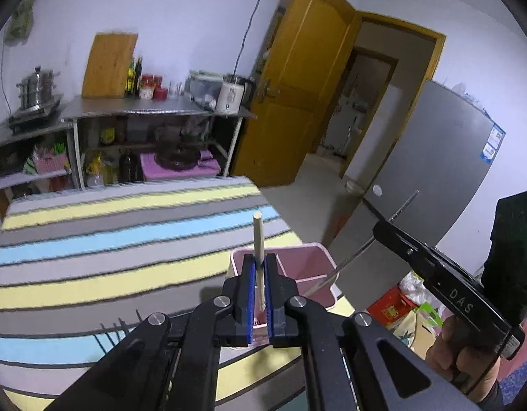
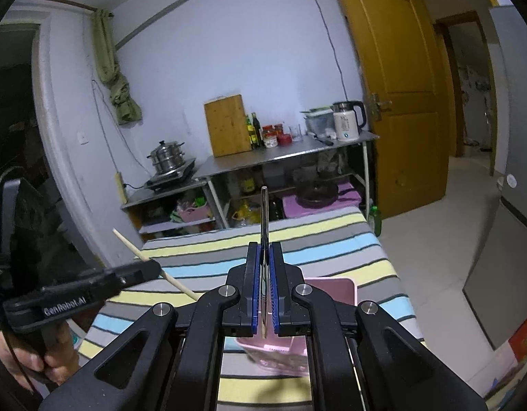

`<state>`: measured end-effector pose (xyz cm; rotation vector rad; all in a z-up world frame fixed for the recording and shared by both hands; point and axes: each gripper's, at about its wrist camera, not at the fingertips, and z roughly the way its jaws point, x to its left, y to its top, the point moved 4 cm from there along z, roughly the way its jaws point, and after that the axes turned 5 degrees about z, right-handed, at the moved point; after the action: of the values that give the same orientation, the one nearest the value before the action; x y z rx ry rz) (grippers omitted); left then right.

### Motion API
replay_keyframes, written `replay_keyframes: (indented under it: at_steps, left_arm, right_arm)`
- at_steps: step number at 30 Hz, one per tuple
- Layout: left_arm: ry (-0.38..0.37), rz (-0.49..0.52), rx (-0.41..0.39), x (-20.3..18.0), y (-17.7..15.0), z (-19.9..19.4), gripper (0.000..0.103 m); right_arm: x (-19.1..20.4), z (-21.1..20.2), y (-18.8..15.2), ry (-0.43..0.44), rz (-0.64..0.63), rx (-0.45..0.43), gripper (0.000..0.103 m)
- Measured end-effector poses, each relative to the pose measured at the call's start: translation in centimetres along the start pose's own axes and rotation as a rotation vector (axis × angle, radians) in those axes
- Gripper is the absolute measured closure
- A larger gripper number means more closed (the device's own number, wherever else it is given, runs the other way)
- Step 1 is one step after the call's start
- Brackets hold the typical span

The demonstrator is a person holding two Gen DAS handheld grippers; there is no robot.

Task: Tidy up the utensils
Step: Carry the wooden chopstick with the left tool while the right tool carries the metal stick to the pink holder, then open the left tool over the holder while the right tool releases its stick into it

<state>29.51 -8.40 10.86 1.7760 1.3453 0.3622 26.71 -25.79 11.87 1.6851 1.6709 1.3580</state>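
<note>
The left claw [image 1: 260, 281] is clenched on a wooden chopstick [image 1: 258, 239], above the pink bin [image 1: 318, 257] at the striped bed's [image 1: 92, 239] near right edge. The right claw [image 2: 263, 281] grasps metal chopsticks [image 2: 264, 215] upright over the bin.

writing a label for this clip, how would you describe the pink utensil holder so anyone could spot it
Start at the striped tablecloth and go to the table's near right edge. The pink utensil holder stands there, an open-topped plastic box with a divider, below the left gripper and its wooden chopstick. It is the only pink container on the tabletop.
</note>
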Motion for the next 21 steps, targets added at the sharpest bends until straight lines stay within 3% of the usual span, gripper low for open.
replay_keyframes:
  at_steps: [8,18,21]
  left_arm:
    - [0.009,-0.024,0.098,1.7,-3.2,5.0,0.098]
    - [0.035,-0.028,0.111,3.2,-4.5,6.5,0.097]
    - [0.031,-0.033,0.096,3.4,-4.7,6.1,0.09]
  right_arm:
    - [-2.2,4.3,-3.4,-0.025,0.051,0.109,0.098]
    - [-3.7,7.0,-6.2,-0.045,0.073,0.202,0.097]
    - [-3.7,6.9,-6.3,-0.046,0.072,0.2,0.088]
